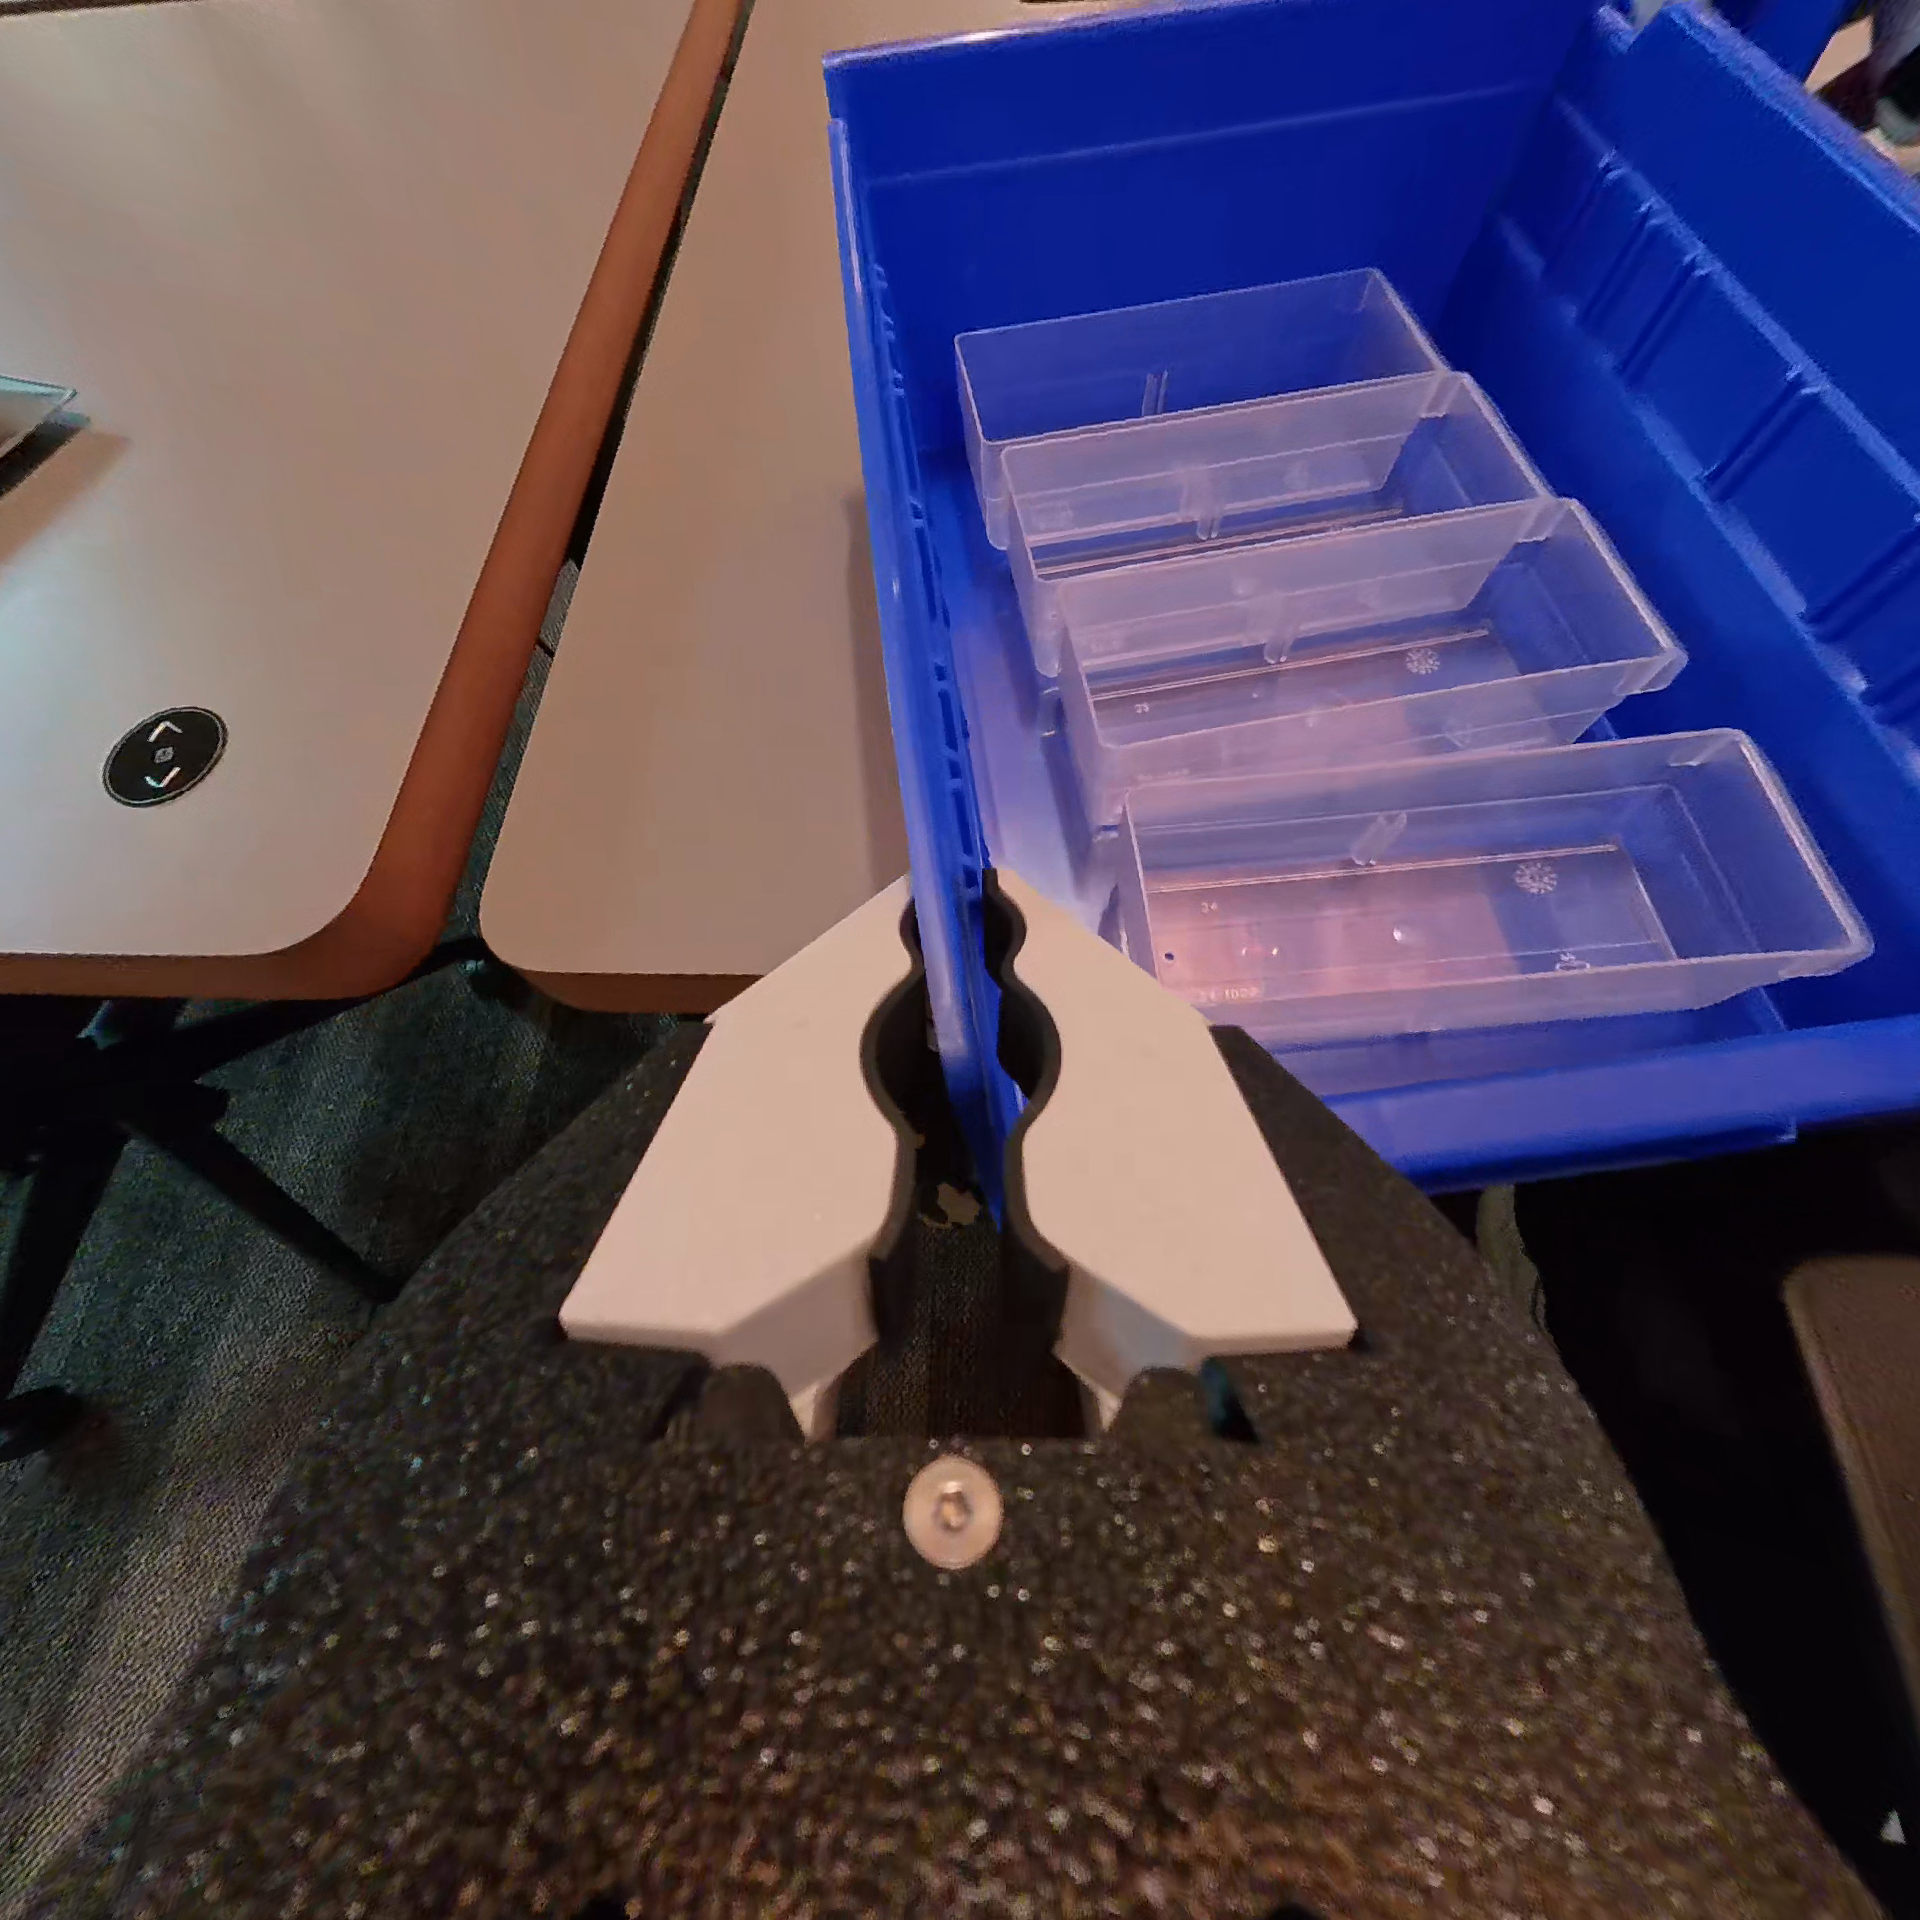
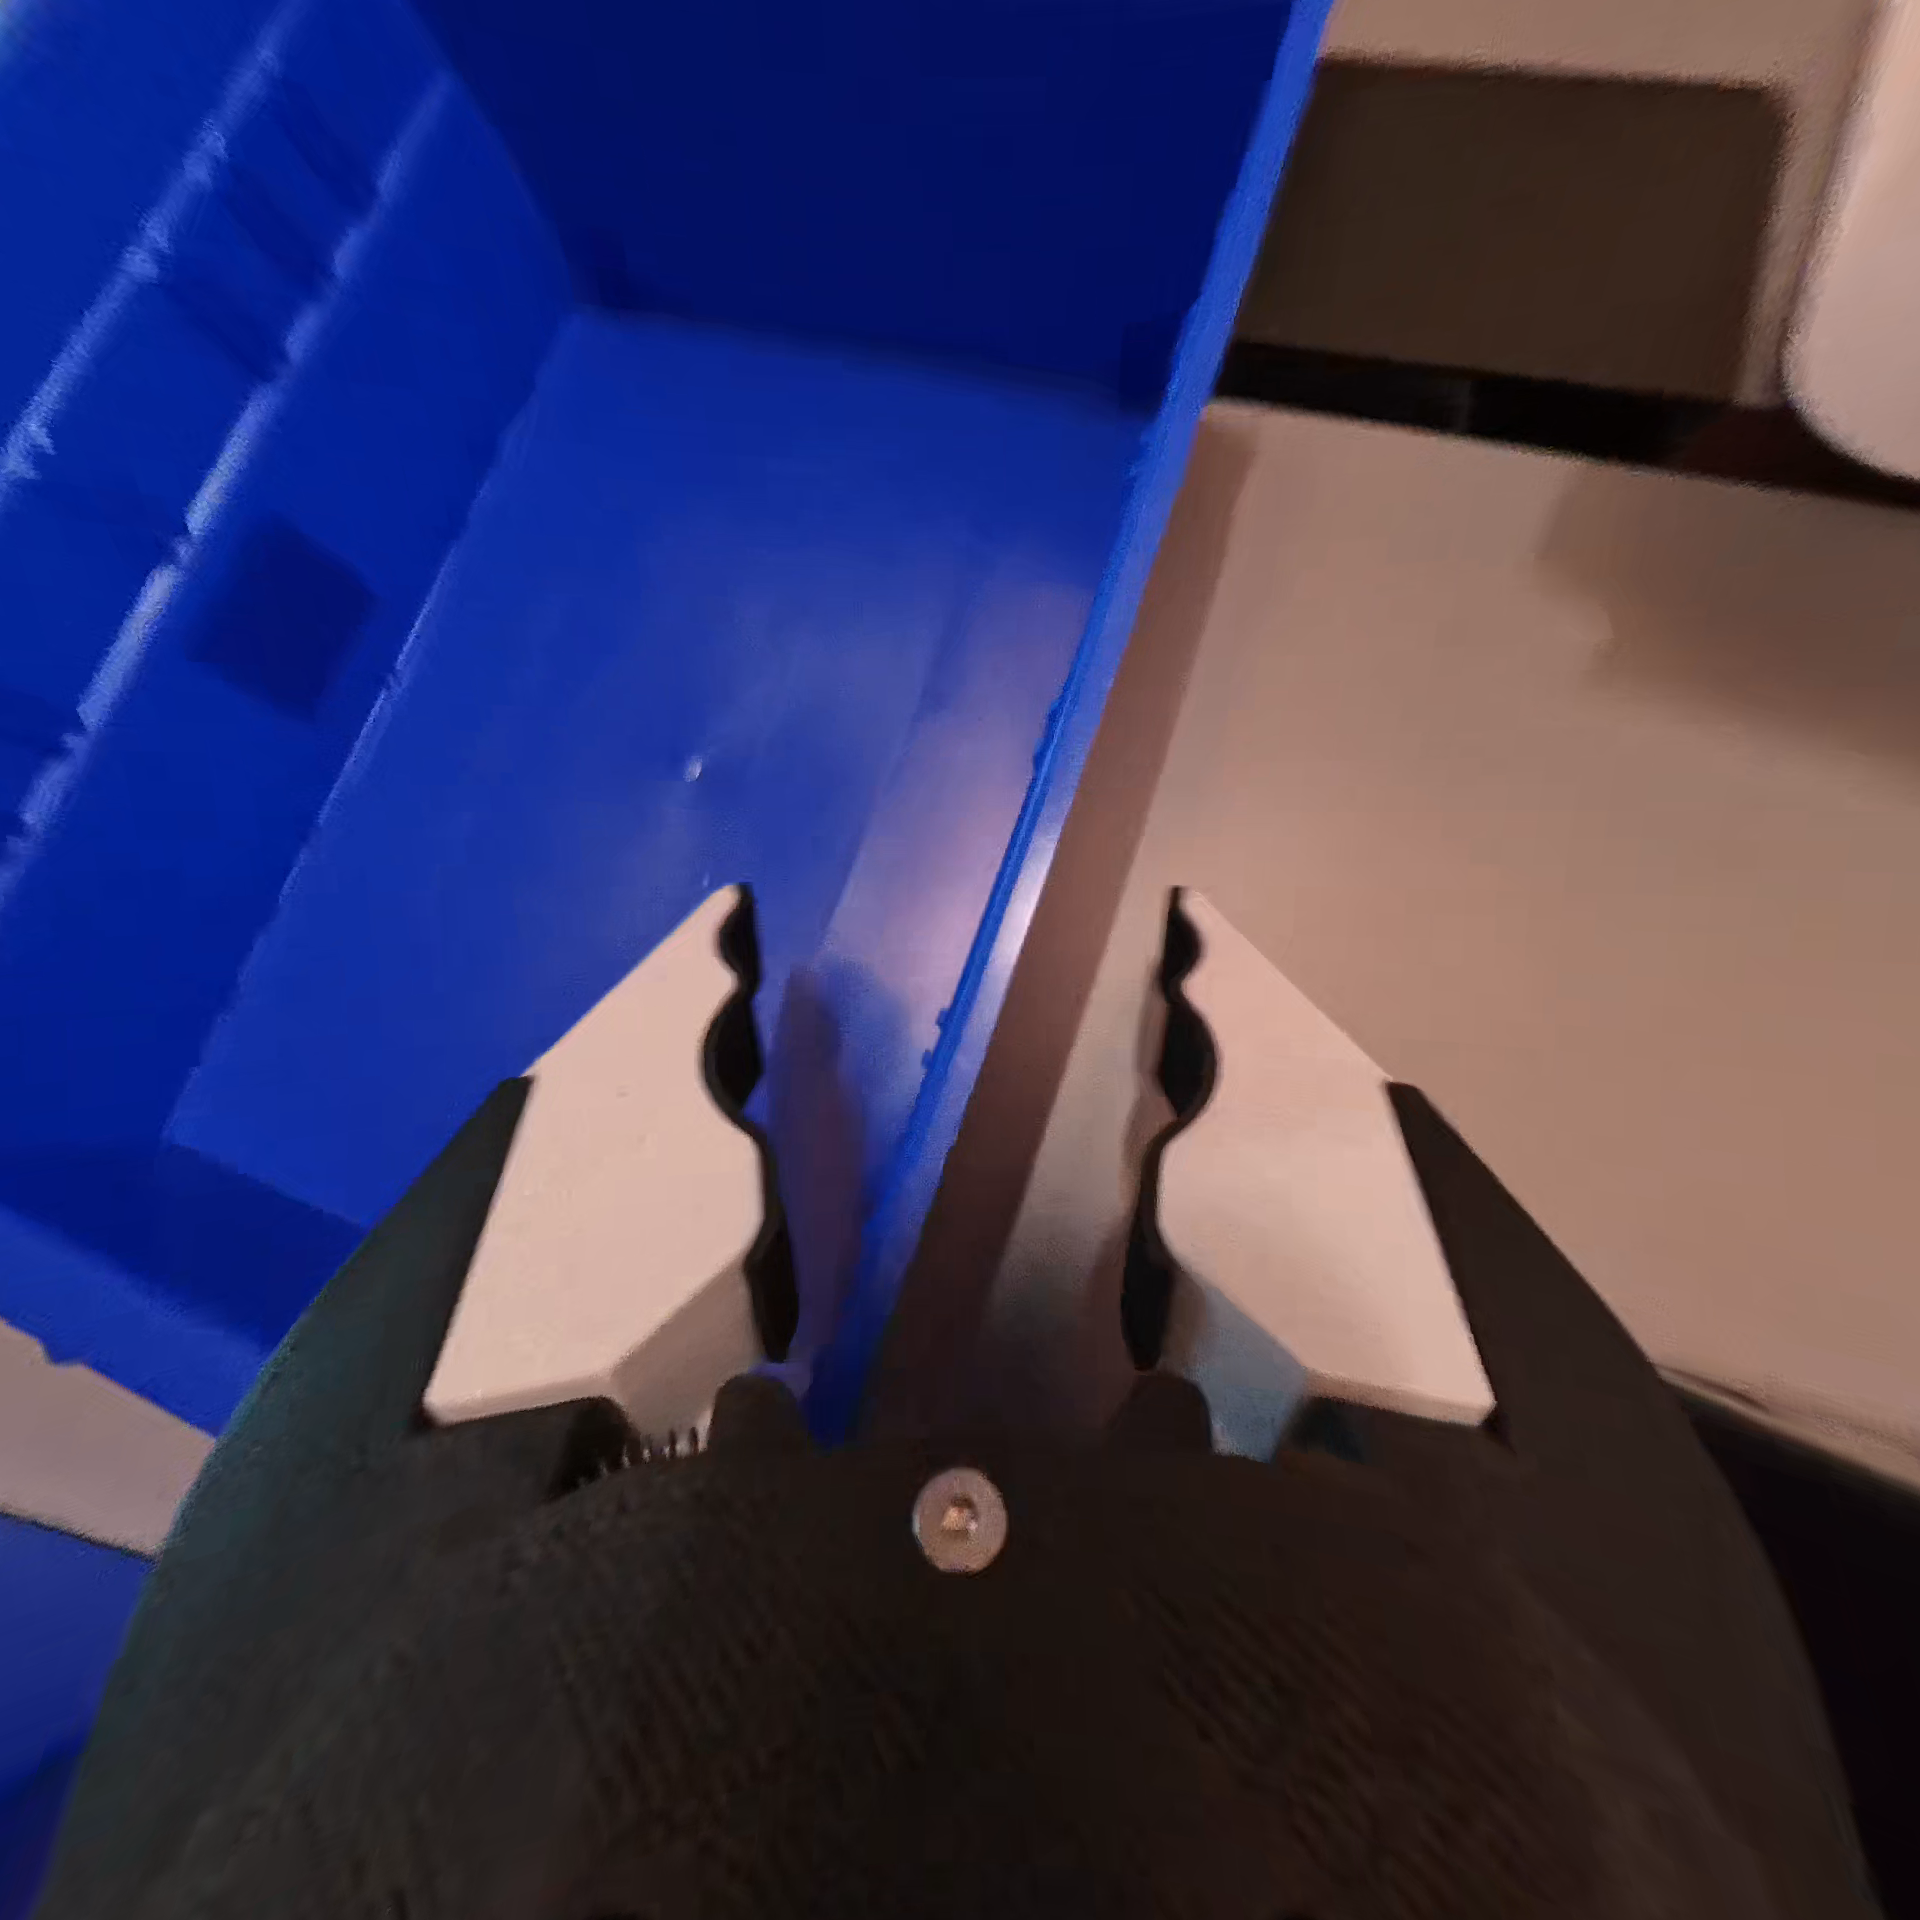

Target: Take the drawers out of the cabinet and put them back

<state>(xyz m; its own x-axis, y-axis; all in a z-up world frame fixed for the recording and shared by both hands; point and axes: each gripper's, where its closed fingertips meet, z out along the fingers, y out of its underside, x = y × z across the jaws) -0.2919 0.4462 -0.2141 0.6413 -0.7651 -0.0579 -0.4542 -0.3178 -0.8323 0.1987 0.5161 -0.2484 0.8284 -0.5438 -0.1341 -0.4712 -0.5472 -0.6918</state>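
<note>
While my left gripper (image 1: 951,914) pinches the bin (image 1: 1195,208) wall to steady it, four clear drawers (image 1: 1455,894) lie in a row inside — out of the cabinet, which I can't see. My right gripper (image 2: 961,914) straddles the opposite wall, fingers spread — ready, I judge, to clamp.

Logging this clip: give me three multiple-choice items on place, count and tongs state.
1. Where do the clear drawers lie?
A on the table
B inside the blue bin
C on the floor

2. How many clear drawers show?
A two
B four
C six

3. How do the right tongs stand?
A open, astride the bin's wall
B shut on a drawer
C shut in empty air

B: blue walls surround them.
B: four sit in a row.
A: the fingers are apart, with the wall between them.
</note>
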